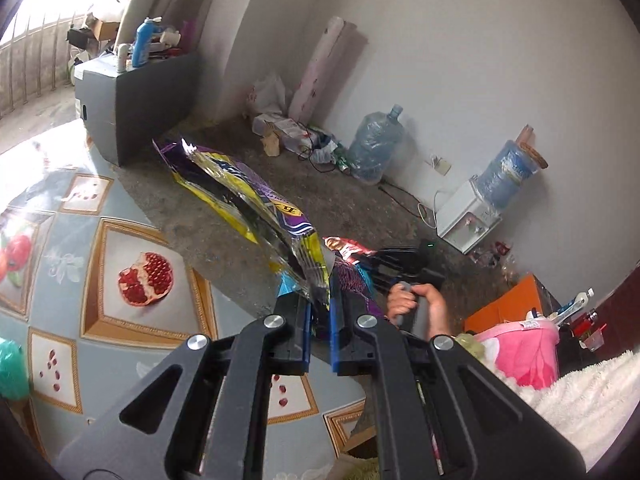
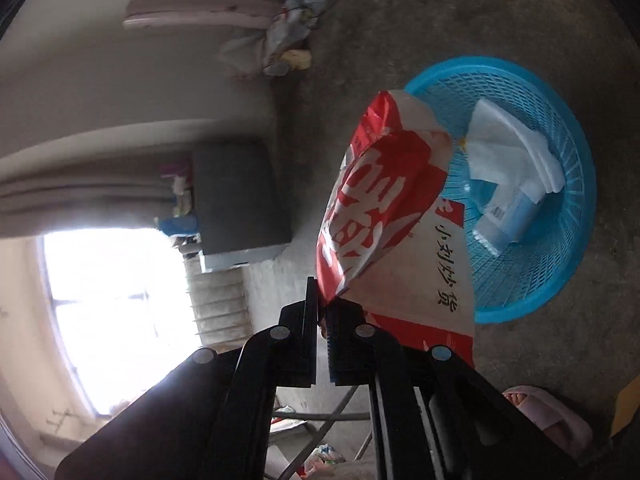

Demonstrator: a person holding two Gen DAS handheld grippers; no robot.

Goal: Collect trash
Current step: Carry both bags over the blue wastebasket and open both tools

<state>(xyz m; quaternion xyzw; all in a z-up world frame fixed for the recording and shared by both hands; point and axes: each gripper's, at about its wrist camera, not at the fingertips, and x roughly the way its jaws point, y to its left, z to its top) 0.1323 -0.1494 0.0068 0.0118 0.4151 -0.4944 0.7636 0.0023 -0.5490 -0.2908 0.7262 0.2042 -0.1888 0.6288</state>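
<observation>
My left gripper [image 1: 320, 300] is shut on a purple and yellow foil snack wrapper [image 1: 240, 192], held up over the edge of the table. The right gripper [image 1: 400, 264] shows beyond it, in a hand. In the right wrist view, my right gripper [image 2: 323, 316] is shut on a corner of a red and white paper bag [image 2: 384, 208]. The bag hangs above the left rim of a blue plastic basket [image 2: 560, 248] on the floor. White tissue [image 2: 516, 152] and a small pale packet [image 2: 508, 216] lie in the basket.
A fruit-print tablecloth [image 1: 120, 280] covers the table at left. A grey cabinet [image 1: 132, 96], water jugs [image 1: 376, 140], a dispenser [image 1: 468, 220] and litter [image 1: 296, 132] stand along the wall. A pink slipper [image 2: 548, 412] lies on the concrete floor.
</observation>
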